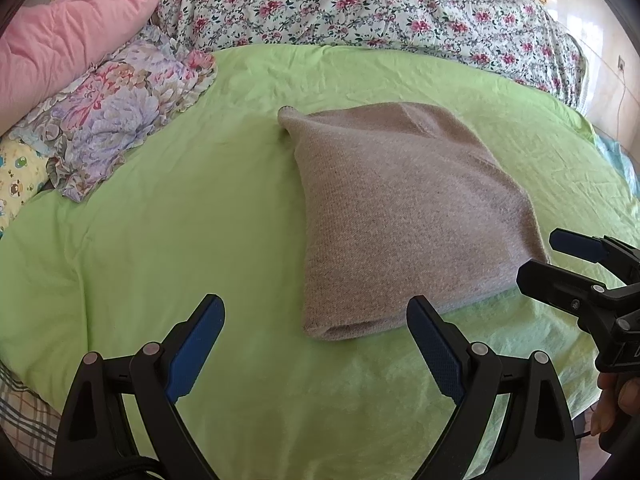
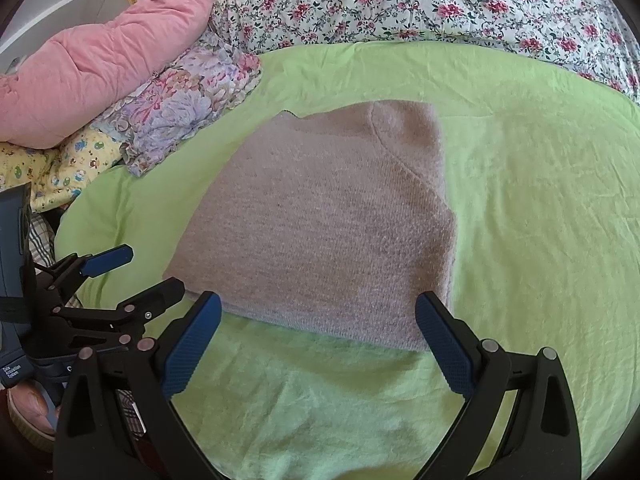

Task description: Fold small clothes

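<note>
A folded taupe knit sweater (image 2: 320,232) lies flat on the green sheet (image 2: 540,208), its long axis running from the near folded edge away toward the floral quilt (image 2: 440,0). The left gripper (image 1: 316,344) and right gripper (image 2: 318,340) hover just short of it, jaws spread, empty.

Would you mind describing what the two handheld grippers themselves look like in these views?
Both the left gripper and the right gripper have black plastic scissor-like frames with round silver rivets and two fingers faced with blue textured pads. The left unit's body, seen from the right wrist camera, is dark blue-grey with small white lettering. No sleeves show.
</note>
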Available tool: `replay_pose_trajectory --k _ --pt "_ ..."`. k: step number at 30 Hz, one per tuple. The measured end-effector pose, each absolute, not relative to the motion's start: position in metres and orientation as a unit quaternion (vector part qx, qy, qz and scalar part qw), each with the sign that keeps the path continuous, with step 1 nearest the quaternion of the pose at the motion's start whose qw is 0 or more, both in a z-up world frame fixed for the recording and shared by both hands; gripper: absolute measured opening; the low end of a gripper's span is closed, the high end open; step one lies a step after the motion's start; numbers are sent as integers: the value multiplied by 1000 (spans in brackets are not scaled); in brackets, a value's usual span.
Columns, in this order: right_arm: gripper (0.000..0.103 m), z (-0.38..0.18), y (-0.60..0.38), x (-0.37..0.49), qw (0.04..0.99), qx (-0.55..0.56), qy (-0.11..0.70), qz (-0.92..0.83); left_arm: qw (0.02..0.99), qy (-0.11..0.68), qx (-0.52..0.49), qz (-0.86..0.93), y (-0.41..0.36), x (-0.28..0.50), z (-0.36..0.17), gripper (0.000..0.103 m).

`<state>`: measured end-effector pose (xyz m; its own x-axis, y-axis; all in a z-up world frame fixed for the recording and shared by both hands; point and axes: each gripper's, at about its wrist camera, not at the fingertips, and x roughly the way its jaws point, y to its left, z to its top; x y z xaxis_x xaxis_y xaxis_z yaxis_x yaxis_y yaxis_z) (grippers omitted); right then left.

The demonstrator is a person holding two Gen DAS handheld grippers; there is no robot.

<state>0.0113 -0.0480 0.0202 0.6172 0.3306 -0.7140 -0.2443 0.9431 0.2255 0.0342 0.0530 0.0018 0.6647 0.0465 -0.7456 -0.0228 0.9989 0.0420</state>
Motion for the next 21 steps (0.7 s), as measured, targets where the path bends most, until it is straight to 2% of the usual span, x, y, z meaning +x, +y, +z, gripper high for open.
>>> replay_pose_trajectory --k 21 --pt "98 25 -50 14 899 54 404 162 913 408 13 15 51 37 7 93"
